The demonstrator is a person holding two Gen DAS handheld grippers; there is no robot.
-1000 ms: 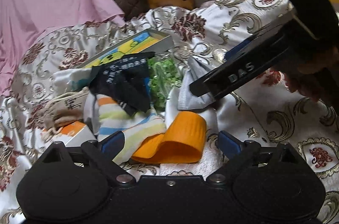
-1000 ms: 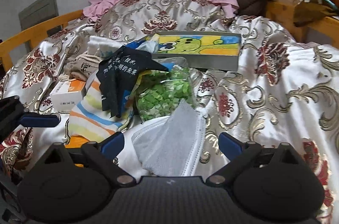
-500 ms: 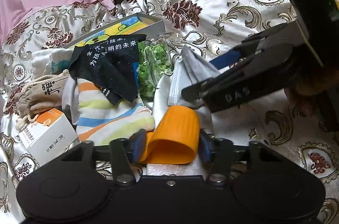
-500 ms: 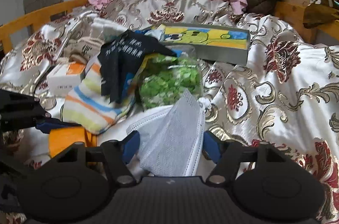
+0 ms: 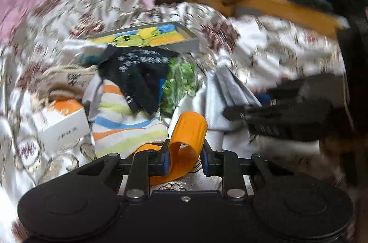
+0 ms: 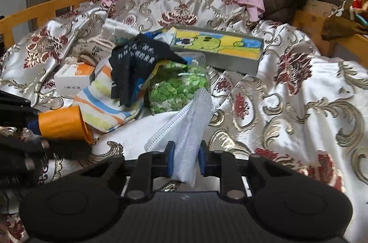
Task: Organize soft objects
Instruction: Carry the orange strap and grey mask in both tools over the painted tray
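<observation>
Gripping: left gripper fingers, just closed, clamp the orange silicone sleeve low over the bed.
Mask: white face mask pinched in right gripper, fingers also just closed.
Pile: striped sock, black cloth with white Chinese characters, blurred.
Box: small white-orange carton, print unreadable.

**Colours across the cluttered bed**

Between the black left tongs curls an orange ribbed rubbery band. The black right tongs pinch a white mesh face mask. Beyond them lie a striped orange-blue-lime towel, a black cloth printed in white, a bag of seemingly green pieces, and a cream quilt with maroon-gold scrolls.
</observation>
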